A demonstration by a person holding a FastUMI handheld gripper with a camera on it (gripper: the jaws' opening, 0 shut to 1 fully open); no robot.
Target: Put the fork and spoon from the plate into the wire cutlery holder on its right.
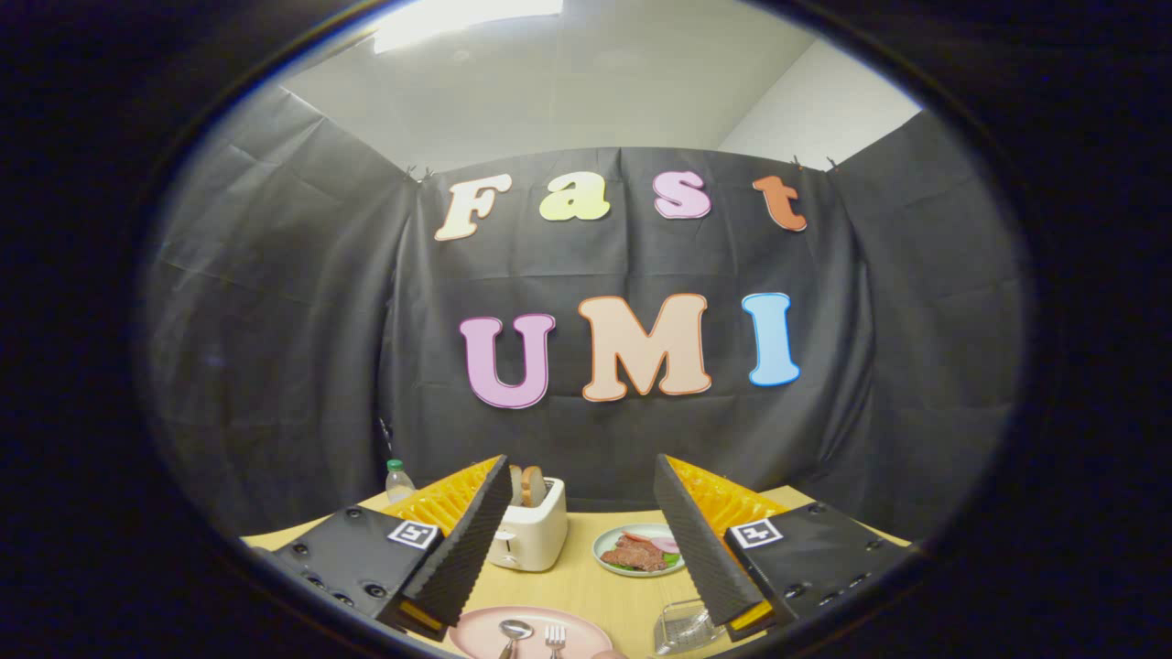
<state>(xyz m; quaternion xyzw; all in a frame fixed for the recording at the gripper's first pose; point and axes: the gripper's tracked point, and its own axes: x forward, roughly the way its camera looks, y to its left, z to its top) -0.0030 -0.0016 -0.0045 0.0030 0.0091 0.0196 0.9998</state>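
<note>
In the gripper view, we see our gripper up above a light wooden table. Its two fingers are spread wide, and nothing is between them but air.

Down low, between the fingers and close to us, sits a pink plate. A shiny spoon lies on it, and a fork lies just to the right of the spoon. To the right of the plate, by the right finger, we see the clear wire cutlery holder.

Farther back on the table stands a white toaster with bread slices poking out of the top. Beside it is a small green plate of food. A little bottle with a green cap stands at the far left edge, past the left finger.
</note>
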